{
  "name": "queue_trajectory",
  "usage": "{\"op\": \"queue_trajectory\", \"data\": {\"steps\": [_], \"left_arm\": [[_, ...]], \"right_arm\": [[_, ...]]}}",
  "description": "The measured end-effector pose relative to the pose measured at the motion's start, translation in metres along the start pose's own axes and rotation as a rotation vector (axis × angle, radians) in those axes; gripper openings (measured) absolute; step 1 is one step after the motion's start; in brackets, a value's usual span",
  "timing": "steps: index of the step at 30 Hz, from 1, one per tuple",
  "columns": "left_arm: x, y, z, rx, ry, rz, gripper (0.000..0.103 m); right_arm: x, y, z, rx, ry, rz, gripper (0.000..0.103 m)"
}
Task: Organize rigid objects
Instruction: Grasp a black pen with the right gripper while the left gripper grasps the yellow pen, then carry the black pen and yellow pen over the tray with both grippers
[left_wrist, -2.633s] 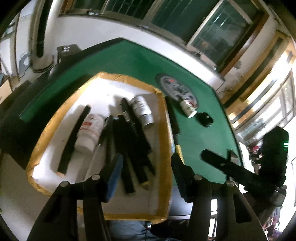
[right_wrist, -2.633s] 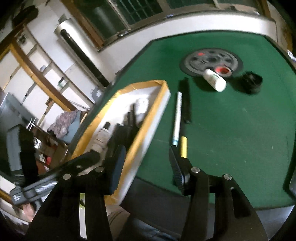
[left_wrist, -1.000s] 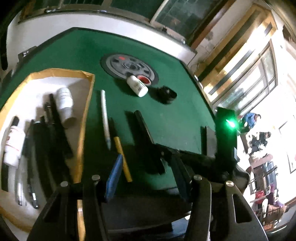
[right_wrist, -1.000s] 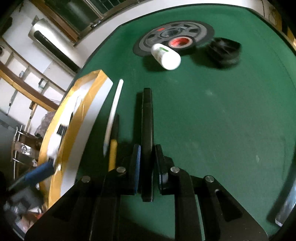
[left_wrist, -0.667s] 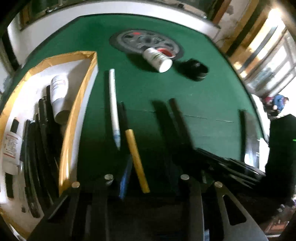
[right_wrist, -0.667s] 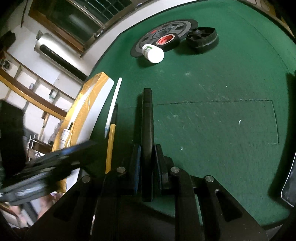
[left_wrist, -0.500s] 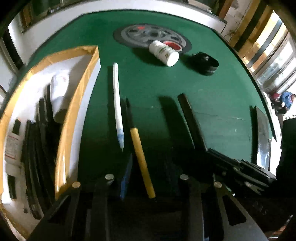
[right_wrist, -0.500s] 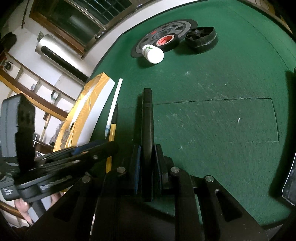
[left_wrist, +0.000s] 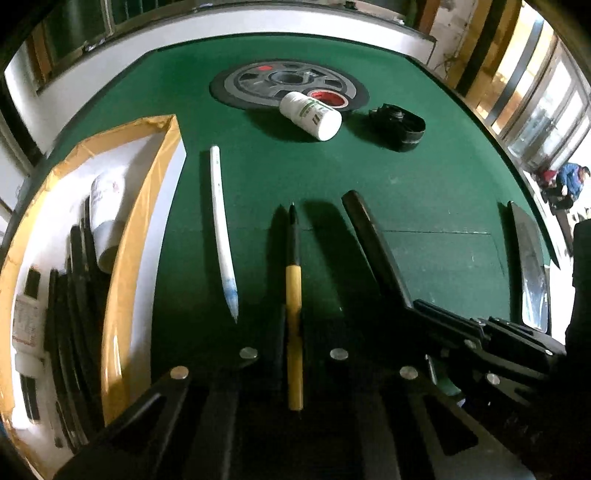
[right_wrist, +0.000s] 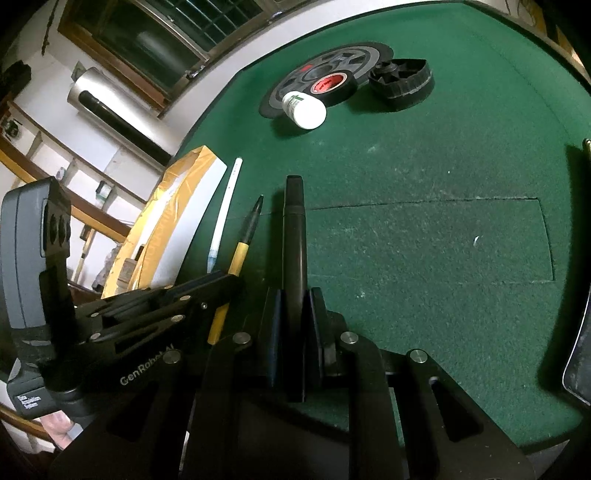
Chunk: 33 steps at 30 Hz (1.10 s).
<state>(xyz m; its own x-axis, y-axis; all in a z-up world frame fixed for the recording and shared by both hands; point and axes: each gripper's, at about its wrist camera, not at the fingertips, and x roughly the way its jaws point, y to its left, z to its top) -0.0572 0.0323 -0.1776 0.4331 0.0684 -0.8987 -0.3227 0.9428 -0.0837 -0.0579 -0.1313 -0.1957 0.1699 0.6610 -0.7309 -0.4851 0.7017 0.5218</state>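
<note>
Our left hand-held gripper (left_wrist: 293, 354) has just been closing and now pinches the yellow-and-black pen (left_wrist: 294, 295) by its yellow barrel, the black tip pointing away from us over the green surface (left_wrist: 424, 192). Our right hand-held gripper (right_wrist: 295, 328) is clamped on the black marker (right_wrist: 294, 236), which runs straight out between its pads. To do this step well, we judge that both grips should be firm before any lift: the pen is slim and smooth and could swivel, so we raise it level and slowly. Just left of the pen lies the white pen (left_wrist: 221, 236), loose on the felt and close enough to be nudged, so we lift straight up rather than sweep sideways. Beyond that stands the yellow-taped box (left_wrist: 147, 206), already holding dark sticks and a white bottle; we take it as the likely destination, and we align each long item with those inside before letting go. Because the two grippers sit side by side, we move one at a time. Farther off, the white pill bottle (left_wrist: 310, 115), the tape roll (right_wrist: 332, 85) and the black cap (left_wrist: 399, 124) remain to sort.
</note>
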Motion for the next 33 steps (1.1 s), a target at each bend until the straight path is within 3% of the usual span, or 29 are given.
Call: {"op": "queue_trajectory", "data": {"steps": [2,5,8,12,16,20,26,33], "left_arm": [[-0.001,0.001,-0.002,-0.007,-0.01,-0.012,0.006],[-0.007,0.012,-0.007,-0.076,-0.014,-0.136,0.006],[-0.015,0.023,-0.012,-0.124,-0.027,-0.188,0.006],[-0.032,0.04,-0.019,-0.192,-0.031,-0.298,0.006],[-0.057,0.058,-0.024,-0.233,-0.087,-0.347,0.006],[-0.071,0.086,-0.027,-0.293,-0.113,-0.362,0.006],[-0.082,0.131,-0.038,-0.38,-0.175,-0.279,0.006],[-0.073,0.165,-0.055,-0.456,-0.156,-0.246,0.006]], "right_arm": [[0.001,0.004,0.0,-0.008,-0.004,-0.021,0.015],[0.0,0.004,0.0,0.009,-0.01,-0.031,0.015],[-0.001,0.0,-0.001,0.056,-0.02,-0.003,0.015],[0.002,0.006,0.0,0.038,-0.006,-0.033,0.015],[0.004,0.012,0.002,0.034,-0.007,-0.04,0.015],[-0.006,0.019,0.005,0.057,-0.051,-0.001,0.014],[-0.017,0.059,0.015,-0.017,-0.086,0.07,0.015],[0.001,0.115,0.017,-0.137,-0.032,0.146,0.015]]}}
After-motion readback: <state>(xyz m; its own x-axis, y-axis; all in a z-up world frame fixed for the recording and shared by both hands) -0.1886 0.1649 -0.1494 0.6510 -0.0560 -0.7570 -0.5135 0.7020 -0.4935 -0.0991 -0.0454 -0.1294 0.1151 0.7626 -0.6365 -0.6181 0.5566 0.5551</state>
